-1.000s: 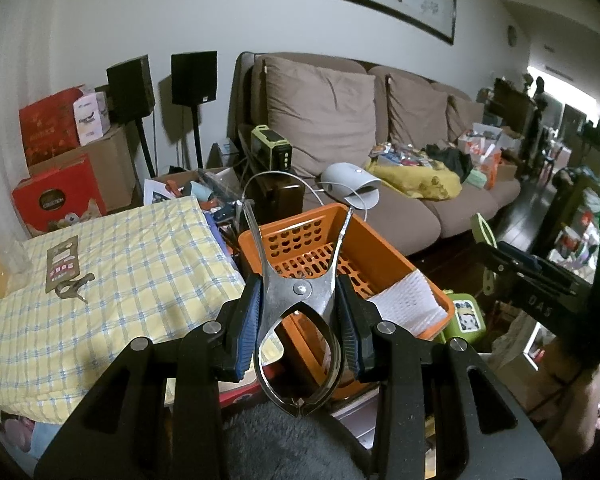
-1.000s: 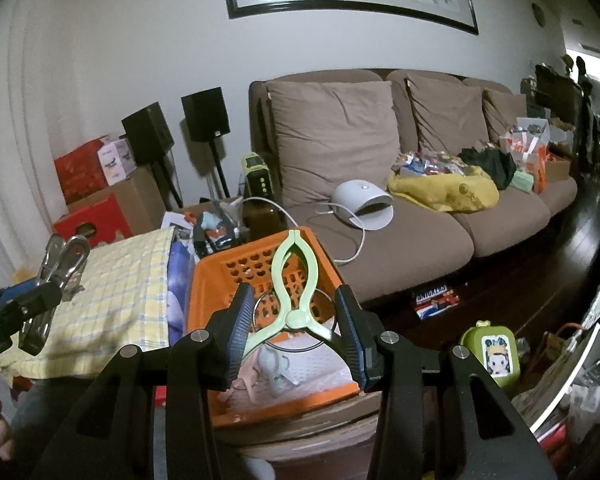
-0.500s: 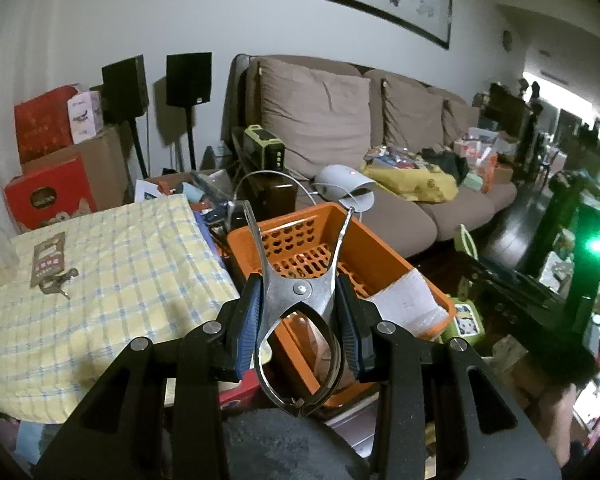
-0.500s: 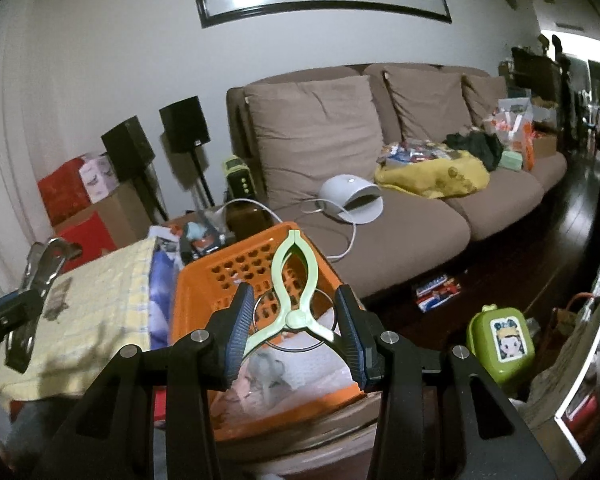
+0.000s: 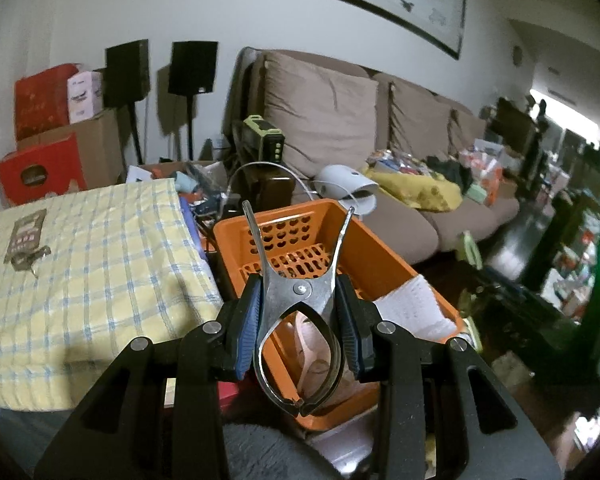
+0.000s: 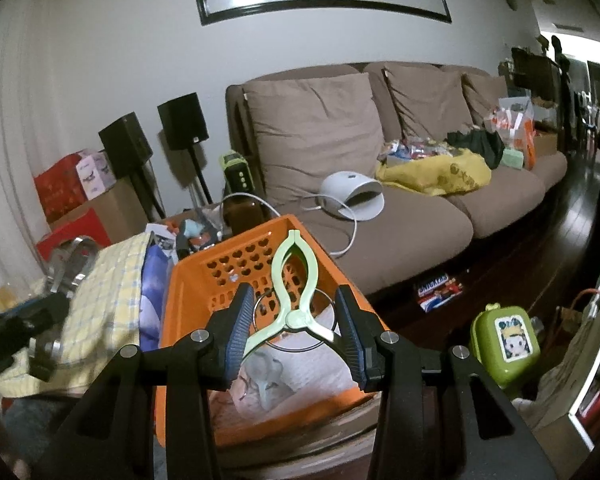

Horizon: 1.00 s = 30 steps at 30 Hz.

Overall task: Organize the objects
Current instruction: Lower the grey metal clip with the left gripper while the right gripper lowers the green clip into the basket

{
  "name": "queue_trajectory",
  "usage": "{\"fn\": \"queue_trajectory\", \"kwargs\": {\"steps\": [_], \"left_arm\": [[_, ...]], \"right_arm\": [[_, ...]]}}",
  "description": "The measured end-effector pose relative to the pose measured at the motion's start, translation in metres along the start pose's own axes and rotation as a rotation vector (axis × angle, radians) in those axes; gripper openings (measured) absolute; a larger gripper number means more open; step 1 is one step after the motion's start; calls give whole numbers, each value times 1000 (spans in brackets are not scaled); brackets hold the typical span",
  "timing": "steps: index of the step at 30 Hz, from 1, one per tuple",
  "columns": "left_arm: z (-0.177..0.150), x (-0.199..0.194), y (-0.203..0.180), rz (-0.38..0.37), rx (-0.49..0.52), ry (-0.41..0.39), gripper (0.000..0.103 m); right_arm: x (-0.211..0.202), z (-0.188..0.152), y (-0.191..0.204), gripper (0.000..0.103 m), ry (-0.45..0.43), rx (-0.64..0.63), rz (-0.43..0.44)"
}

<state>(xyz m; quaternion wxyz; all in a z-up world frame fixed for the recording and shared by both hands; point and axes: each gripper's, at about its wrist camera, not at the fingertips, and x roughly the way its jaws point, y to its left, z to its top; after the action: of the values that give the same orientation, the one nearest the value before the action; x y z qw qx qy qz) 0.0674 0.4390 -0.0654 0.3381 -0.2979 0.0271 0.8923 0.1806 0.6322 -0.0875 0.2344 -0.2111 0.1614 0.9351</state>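
Above the orange basket (image 5: 384, 264), left tongs (image 5: 300, 320) clamped on a metal clip (image 5: 296, 300) (right tongs (image 6: 296, 328) on a green one (image 6: 294, 280)).

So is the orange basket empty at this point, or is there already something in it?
Not empty. The orange basket already holds white paper and a pale clip on its floor.

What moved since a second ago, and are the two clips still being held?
Both grippers have sunk toward the orange basket, which now looks bigger and nearer in both views. Nothing was picked up or let go. The left gripper stays clamped on the metal clip, and the right gripper stays clamped on the green clip. The basket itself stayed put.
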Motion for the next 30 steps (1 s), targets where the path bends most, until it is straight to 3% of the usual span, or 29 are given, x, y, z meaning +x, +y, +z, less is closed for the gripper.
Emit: {"fn": "queue_trajectory", "kwargs": {"steps": [7,14,30], "left_arm": [[-25,24,-15,0,21,28,34],[-50,29,-9,19,15,-64,34],[-72,53,26,42,-88,-7,34]], "right_arm": [[-1,2,0,42,-26,-44,-46],[7,-1,11,42,-1,-103,-84],[22,-6,13,42,63,-96,-83]]}}
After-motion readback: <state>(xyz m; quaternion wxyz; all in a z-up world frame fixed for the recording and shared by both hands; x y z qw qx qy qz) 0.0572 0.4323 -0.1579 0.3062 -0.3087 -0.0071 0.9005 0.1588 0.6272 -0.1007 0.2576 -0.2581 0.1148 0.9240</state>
